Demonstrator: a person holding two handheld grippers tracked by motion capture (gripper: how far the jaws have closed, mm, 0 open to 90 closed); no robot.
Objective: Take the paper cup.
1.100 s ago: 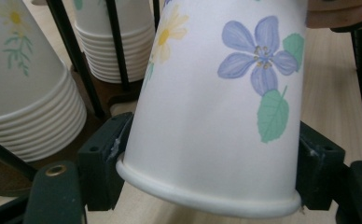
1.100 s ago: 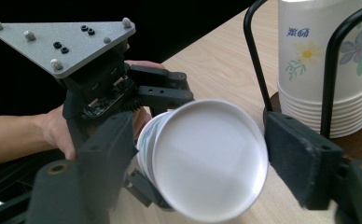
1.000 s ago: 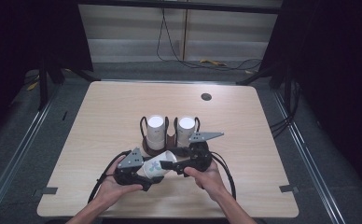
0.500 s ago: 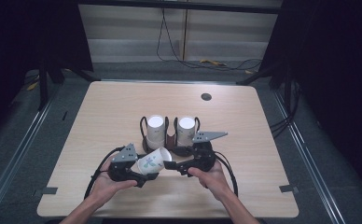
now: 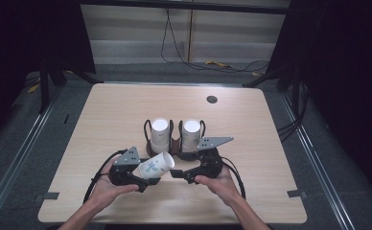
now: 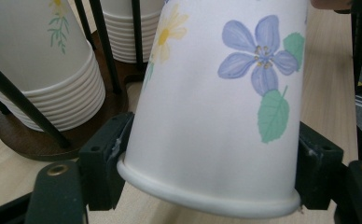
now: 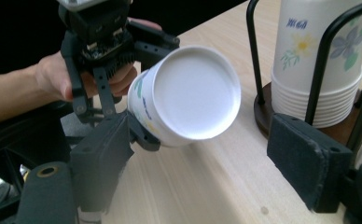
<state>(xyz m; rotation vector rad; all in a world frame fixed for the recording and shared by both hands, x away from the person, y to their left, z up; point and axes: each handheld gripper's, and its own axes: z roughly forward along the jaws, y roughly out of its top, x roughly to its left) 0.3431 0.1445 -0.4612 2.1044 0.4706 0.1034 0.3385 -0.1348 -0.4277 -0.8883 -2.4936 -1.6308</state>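
A white paper cup [image 5: 156, 164] printed with flowers lies tilted, base towards the right, over the table's near middle. My left gripper [image 5: 143, 173] is shut on it, with both pads [image 6: 105, 158] pressed to the cup [image 6: 216, 102] just above its rolled rim. My right gripper [image 5: 174, 173] points left at the cup's base [image 7: 195, 91]. Its jaws stand open and have just been opening, and neither pad presses on the cup. Behind the cup stands a wire holder [image 5: 174, 143] with two stacks of upside-down cups [image 5: 159, 132] [image 5: 191, 132].
The holder's brown wooden base [image 6: 30, 140] and black wire posts [image 7: 319, 65] sit close behind both grippers. A small dark round disc [image 5: 212, 99] lies far back on the wooden table [image 5: 270, 158]. Cables trail from both grippers towards the near edge.
My left gripper has drawn the cup slightly left and away from the right gripper's jaws. The right hand has stayed put.
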